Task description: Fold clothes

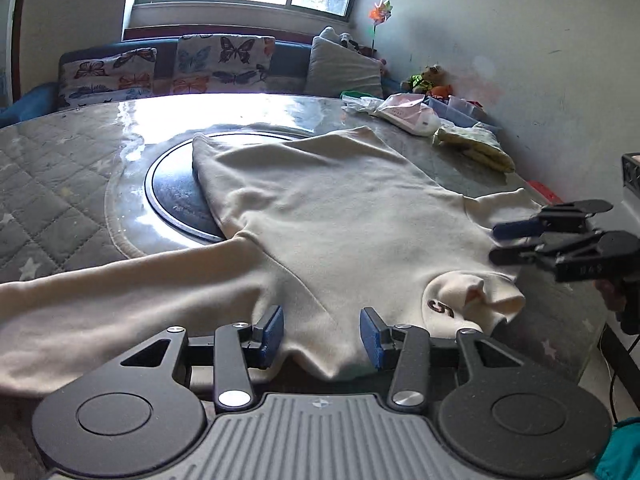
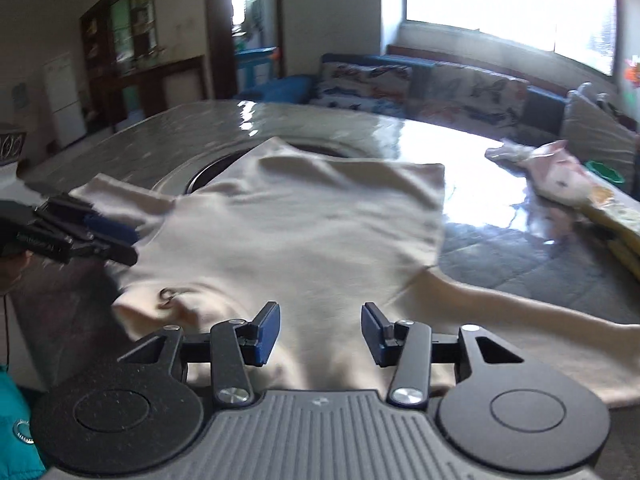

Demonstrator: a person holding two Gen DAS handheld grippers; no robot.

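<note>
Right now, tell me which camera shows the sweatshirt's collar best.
The left wrist view: the collar is sharp, with its folded rib and a printed mark beside it. In the right wrist view the collar is motion-blurred, showing only a smudged mark.

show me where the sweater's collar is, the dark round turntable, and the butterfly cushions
collar (image 1: 476, 296), left wrist view, on the folded neck rib beside the printed letter.
turntable (image 1: 176, 196), left wrist view, on its bare dark surface left of the sweater.
butterfly cushions (image 1: 224, 60), left wrist view, on the middle cushion's front.
</note>
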